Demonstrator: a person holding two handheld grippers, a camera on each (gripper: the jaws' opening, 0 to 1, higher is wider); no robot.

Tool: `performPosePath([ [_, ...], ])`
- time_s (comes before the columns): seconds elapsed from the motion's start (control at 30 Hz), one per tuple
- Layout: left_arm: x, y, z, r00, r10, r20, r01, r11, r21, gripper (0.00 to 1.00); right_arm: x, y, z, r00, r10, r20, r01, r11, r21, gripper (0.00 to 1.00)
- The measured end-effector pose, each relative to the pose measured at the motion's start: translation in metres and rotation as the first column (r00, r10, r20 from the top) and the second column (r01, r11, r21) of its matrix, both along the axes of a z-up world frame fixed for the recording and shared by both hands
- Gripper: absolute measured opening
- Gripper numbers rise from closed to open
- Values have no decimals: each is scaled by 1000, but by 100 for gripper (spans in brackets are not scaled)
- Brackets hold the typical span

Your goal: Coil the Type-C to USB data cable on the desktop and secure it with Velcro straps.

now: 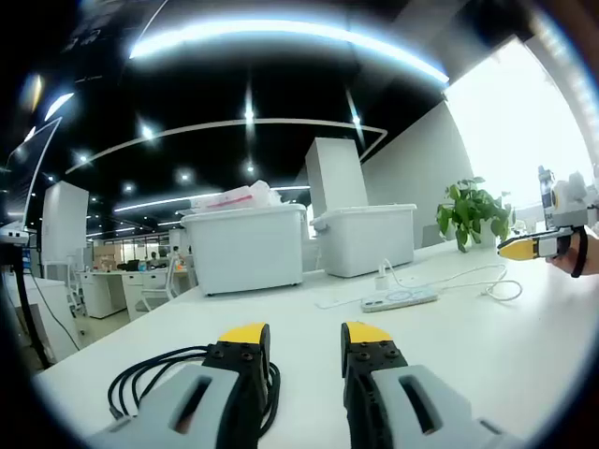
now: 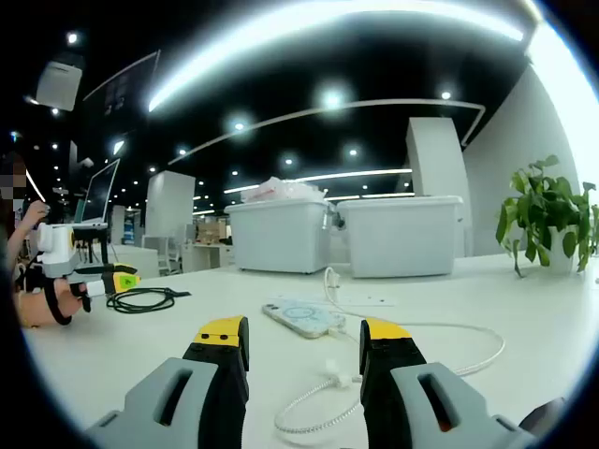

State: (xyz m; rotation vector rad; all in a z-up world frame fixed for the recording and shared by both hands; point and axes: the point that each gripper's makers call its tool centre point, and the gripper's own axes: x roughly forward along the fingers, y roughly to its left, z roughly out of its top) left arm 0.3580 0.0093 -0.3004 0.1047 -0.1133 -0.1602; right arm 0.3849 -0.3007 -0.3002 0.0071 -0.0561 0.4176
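Note:
A black cable (image 1: 150,374) lies in loose loops on the white desk (image 1: 468,355), partly behind my left gripper's (image 1: 304,339) left jaw. That gripper is open and holds nothing. In the right gripper view the same black cable (image 2: 140,299) lies just beside the left gripper (image 2: 114,278), which a hand holds. A white cable (image 2: 412,367) curves across the desk (image 2: 140,355) in front of my right gripper (image 2: 304,337), which is open and empty. The right gripper (image 1: 524,247) hovers above the desk's far right, well away from the black cable.
A white flat charger (image 1: 400,299) with a plugged white lead lies mid-desk; it is also close ahead of the right jaws (image 2: 301,318). Two white storage bins (image 1: 245,248) (image 1: 365,238) stand at the back. A potted plant (image 1: 473,213) stands at the right.

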Motion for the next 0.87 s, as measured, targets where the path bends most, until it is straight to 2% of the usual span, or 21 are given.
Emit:
performPosePath([
  [0.87, 2, -1, -1, 1000, -2, -8, 2, 1000, 5, 32, 0, 2, -1, 1000, 15, -6, -15, 1000, 8, 47],
])
